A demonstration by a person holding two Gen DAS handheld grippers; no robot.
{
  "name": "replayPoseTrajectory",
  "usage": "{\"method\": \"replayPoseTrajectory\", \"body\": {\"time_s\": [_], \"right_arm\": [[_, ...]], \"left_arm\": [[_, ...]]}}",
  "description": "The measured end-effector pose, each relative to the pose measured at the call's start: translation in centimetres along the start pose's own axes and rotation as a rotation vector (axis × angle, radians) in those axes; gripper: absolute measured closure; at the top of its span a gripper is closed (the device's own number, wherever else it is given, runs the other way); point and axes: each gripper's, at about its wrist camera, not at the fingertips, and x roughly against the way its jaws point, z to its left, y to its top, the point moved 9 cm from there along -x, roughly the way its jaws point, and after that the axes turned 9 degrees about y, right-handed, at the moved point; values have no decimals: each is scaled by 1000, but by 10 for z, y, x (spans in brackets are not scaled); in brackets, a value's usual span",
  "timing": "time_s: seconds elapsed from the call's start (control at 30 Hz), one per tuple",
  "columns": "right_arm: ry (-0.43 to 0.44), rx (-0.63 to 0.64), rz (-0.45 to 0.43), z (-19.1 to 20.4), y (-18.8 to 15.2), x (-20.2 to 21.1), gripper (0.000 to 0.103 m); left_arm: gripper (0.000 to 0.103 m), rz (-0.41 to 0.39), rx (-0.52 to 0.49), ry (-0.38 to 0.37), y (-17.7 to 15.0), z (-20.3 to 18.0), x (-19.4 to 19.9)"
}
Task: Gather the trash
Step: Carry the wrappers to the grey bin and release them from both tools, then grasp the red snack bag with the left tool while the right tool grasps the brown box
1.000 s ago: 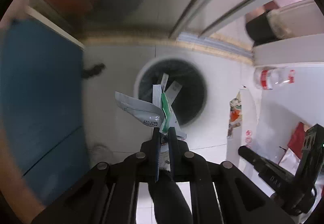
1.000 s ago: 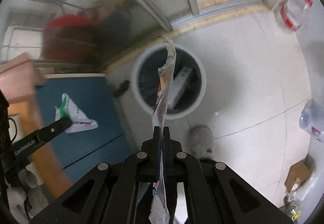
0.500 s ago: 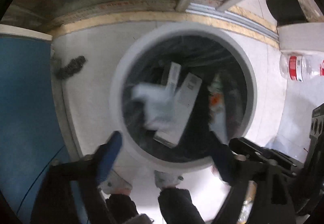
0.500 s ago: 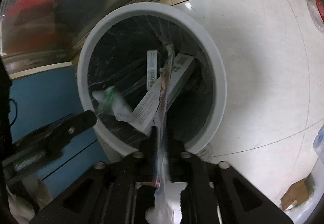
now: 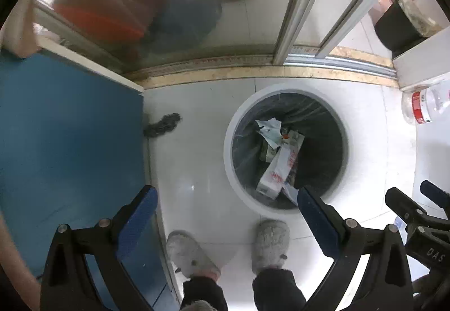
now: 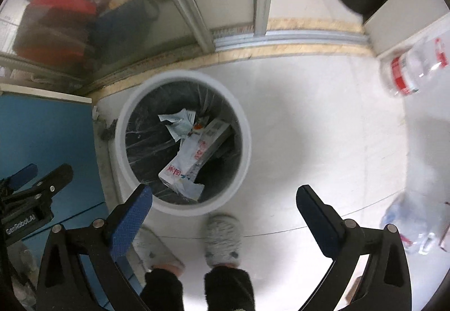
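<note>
Left gripper [image 5: 225, 198] and right gripper [image 6: 223, 195], jaws just opened wide and holding nothing, point down over the floor. The wrappers [image 6: 180, 122] lie inside the white bin [image 6: 244, 142], atop cartons [image 6: 194, 156].

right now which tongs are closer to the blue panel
Left. The left tongs hang at the blue panel's edge; the right tongs are across the bin from it.
</note>
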Motion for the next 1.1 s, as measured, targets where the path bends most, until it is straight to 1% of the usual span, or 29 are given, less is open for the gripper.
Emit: {"method": "replayPoseTrajectory", "body": {"time_s": [0.1, 0.23, 0.33, 0.47, 0.6, 0.67, 0.73, 0.87, 0.93, 1.03, 1.1], "right_arm": [[-15, 13, -28, 10, -9, 43, 0], [-21, 20, -65, 25, -26, 108, 0], [-26, 25, -104, 35, -36, 165, 0], [-11, 35, -152, 51, -52, 246, 0], [0, 52, -195, 67, -67, 319, 0], [-1, 68, -219, 75, -74, 353, 0], [-7, 89, -243, 81, -82, 386, 0], [7, 109, -268, 91, -94, 433, 0], [15, 114, -276, 97, -98, 447, 0], [35, 115, -279, 106, -101, 461, 0], [59, 108, -278, 115, -103, 470, 0]], "left_arm": [[1, -13, 17, -11, -7, 8, 34], [1, -44, 35, -27, -18, 18, 93], [1, -72, 53, -43, -27, 27, 144], [1, -102, 78, -71, -40, 41, 211], [1, -141, 87, -80, -55, 53, 278], [1, -163, 91, -83, -61, 60, 308], [1, -183, 90, -75, -65, 65, 328], [1, -226, 101, -89, -75, 77, 367], [1, -238, 115, -97, -78, 81, 378], [1, -250, 142, -89, -83, 94, 395], [1, -270, 150, -65, -83, 106, 403]]}}
